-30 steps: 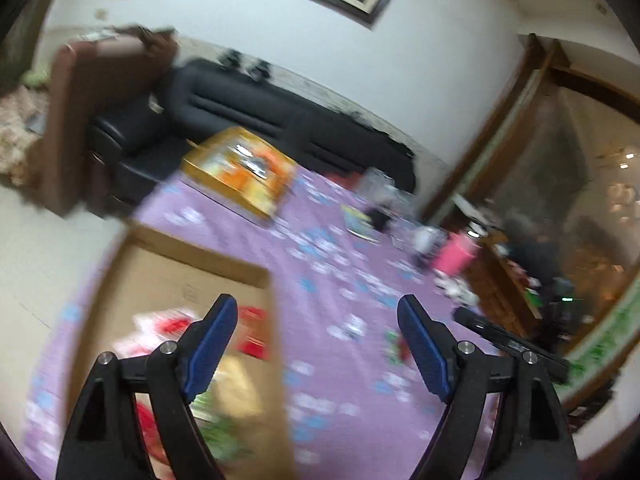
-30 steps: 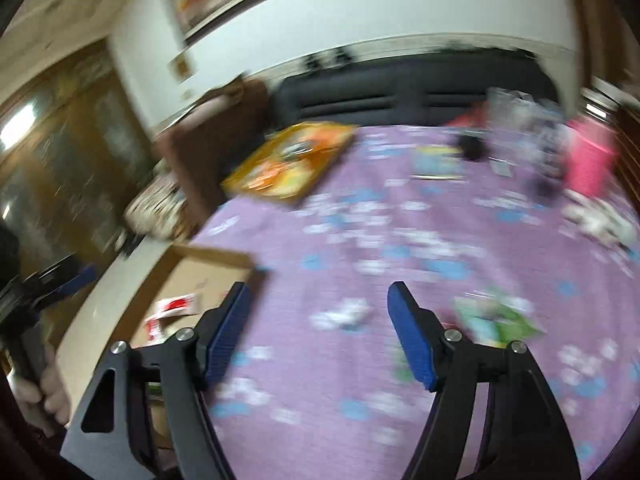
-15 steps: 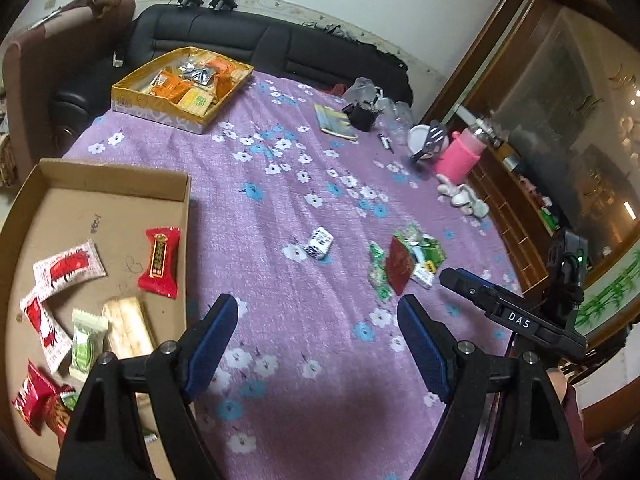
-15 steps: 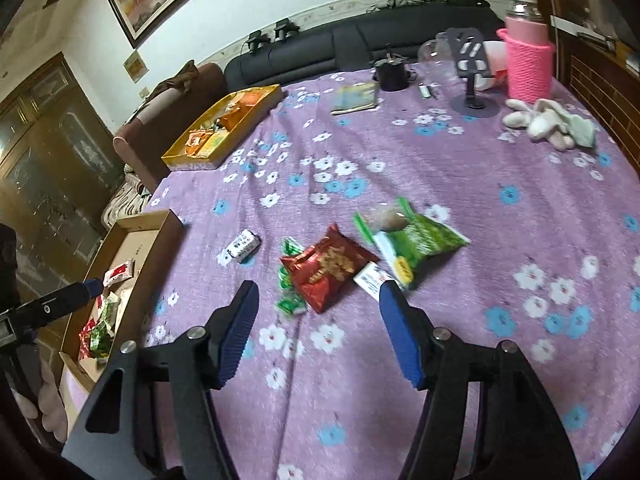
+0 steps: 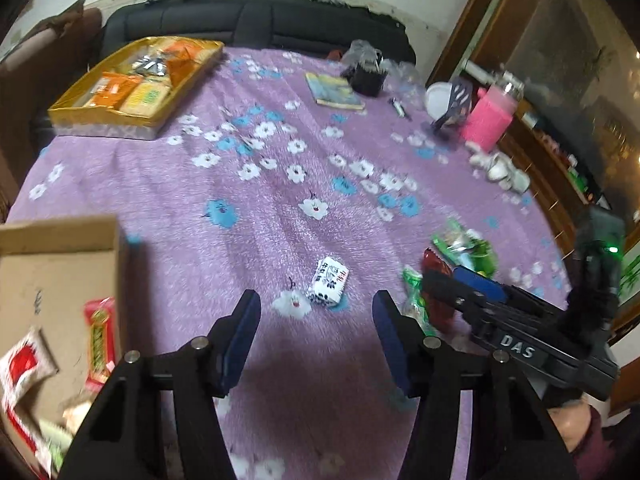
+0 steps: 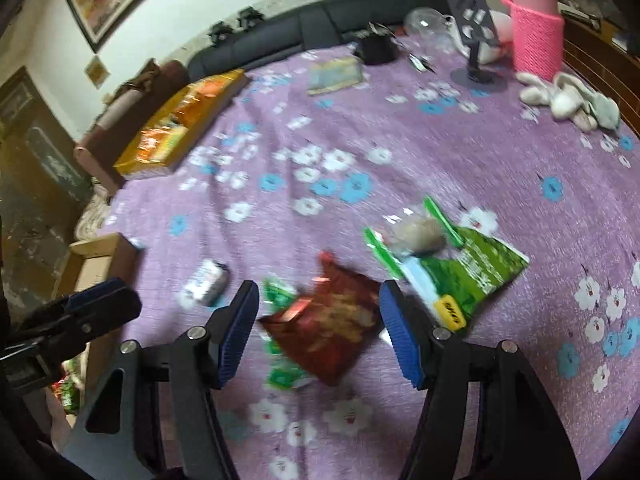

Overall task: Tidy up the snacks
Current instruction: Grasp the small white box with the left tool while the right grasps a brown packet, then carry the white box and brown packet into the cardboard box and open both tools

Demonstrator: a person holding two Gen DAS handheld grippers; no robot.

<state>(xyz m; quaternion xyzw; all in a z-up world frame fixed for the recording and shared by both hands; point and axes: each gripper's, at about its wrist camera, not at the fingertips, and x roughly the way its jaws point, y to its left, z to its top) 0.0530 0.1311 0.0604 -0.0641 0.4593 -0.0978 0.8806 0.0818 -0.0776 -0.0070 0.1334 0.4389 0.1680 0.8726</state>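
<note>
1. Handling the red snack bag (image 6: 332, 324): you should expect a light, crinkly foil pouch that slides under pressure. It lies flat on the purple flowered surface (image 6: 480, 152), directly between the spread fingers of your right gripper (image 6: 318, 330), which holds nothing. Take it across its body or by a sealed edge, and close gently, since its contents are probably brittle.
2. Handling the large green bag (image 6: 472, 272): it is a flat, soft pouch, just right of the red one, with a rounded pale item lying on its upper end. Grip it at a corner seam.
3. Handling the small green packets (image 6: 280, 300): these lie touching or tucked under the left edge of the red bag. Motion blur hides their outlines, so count them as two at most.
4. Handling the white wrapped sweet (image 5: 328, 286): it is small, light and firmer than the bags. It sits just ahead of your left gripper (image 5: 316, 340), whose fingers are wide apart and empty. Pinch it across its short sides.
5. Counting loose items on the surface: one red bag, one large green bag, one white sweet, plus the small green packets.
6. Counting containers: one cardboard box (image 5: 60, 264) at the left edge, already holding several red and white wrapped snacks, and one gold tray (image 5: 116, 120) of orange and yellow packets at the far side.
</note>
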